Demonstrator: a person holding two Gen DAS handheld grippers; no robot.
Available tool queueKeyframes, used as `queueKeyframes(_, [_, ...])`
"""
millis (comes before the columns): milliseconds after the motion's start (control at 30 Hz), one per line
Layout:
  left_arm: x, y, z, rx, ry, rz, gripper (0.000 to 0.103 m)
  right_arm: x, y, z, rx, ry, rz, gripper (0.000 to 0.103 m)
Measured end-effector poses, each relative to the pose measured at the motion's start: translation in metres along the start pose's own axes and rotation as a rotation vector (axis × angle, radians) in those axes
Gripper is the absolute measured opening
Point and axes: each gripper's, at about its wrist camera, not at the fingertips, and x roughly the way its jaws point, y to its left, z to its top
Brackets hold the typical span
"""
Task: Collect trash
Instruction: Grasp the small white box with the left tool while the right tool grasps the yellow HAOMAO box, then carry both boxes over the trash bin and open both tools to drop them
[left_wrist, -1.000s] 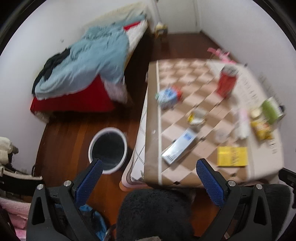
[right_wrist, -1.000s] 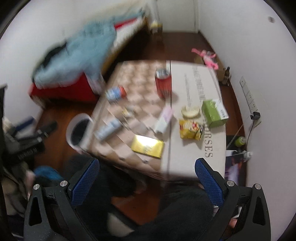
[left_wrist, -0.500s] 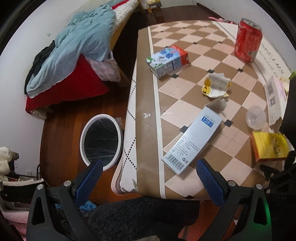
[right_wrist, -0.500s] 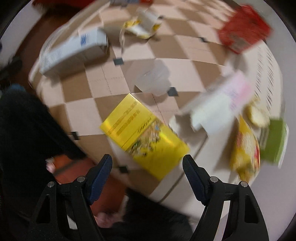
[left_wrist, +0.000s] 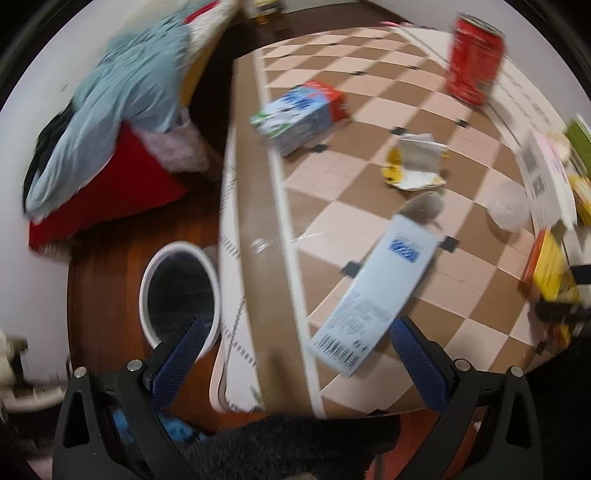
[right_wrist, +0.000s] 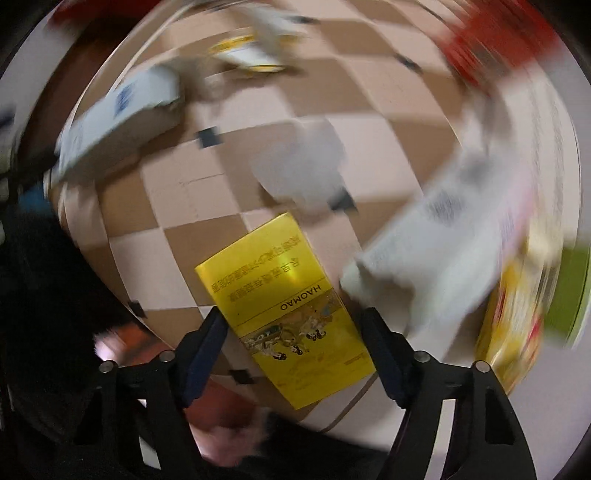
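Trash lies on a checkered table. A yellow box lies at the near edge, between the fingers of my open right gripper, which straddle it without clamping; it also shows at the right edge of the left wrist view. My left gripper is open and empty over the table's near left corner, its right finger beside a long pale-blue carton. A white bin with a black liner stands on the floor left of the table.
Also on the table are a blue-and-red milk carton, a red can, a crumpled yellow wrapper, a clear cup and a white box. A bed with a blue blanket is at the left.
My right gripper has dropped toward the table and narrowed around the yellow box. My left gripper has moved closer to the table's near left corner and the pale-blue carton.
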Motion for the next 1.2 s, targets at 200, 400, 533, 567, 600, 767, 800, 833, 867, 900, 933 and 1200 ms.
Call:
queueKeyframes(200, [0.026,-0.026,0.018,0.191,0.047,-0.062,0.095,-0.002,-0.047,-0.039,0.369,-0.096,0.093,0.076])
queueKeyframes(400, [0.036,-0.029,0.026,0.200,0.076,-0.089,0.037,0.017,-0.033,-0.044,0.302,-0.081,0.033,0.081])
queueKeyframes(533, [0.034,-0.023,0.026,0.125,0.088,-0.128,0.033,0.027,-0.012,-0.036,0.258,-0.089,-0.008,0.080])
queueKeyframes(567, [0.035,-0.019,0.025,0.102,0.093,-0.140,0.032,0.030,0.005,-0.027,0.249,-0.090,-0.023,0.080])
queueKeyframes(600, [0.035,-0.015,0.024,0.068,0.104,-0.150,0.032,0.029,0.012,-0.023,0.244,-0.092,-0.043,0.080])
queueKeyframes(767, [0.036,-0.009,0.018,-0.011,0.138,-0.201,0.032,0.035,0.039,-0.024,0.295,-0.126,-0.023,0.067])
queueKeyframes(800, [0.038,-0.010,0.019,-0.007,0.141,-0.197,0.032,0.037,0.039,-0.026,0.315,-0.124,0.013,0.067])
queueKeyframes(833, [0.040,-0.012,0.019,0.004,0.145,-0.188,0.032,0.039,0.041,-0.027,0.326,-0.118,0.042,0.067])
queueKeyframes(867, [0.042,-0.016,0.017,0.014,0.150,-0.182,0.033,0.042,0.045,-0.027,0.320,-0.112,0.043,0.067])
queueKeyframes(900, [0.042,-0.016,0.018,0.013,0.140,-0.174,0.034,0.045,0.052,-0.026,0.303,-0.106,0.023,0.067])
queueKeyframes(933, [0.044,-0.016,0.021,0.017,0.141,-0.169,0.034,0.046,0.056,-0.024,0.298,-0.104,0.013,0.067])
queueKeyframes(1200, [0.038,-0.014,0.010,-0.014,0.102,-0.147,0.030,0.057,0.118,-0.018,0.254,-0.093,-0.081,0.068])
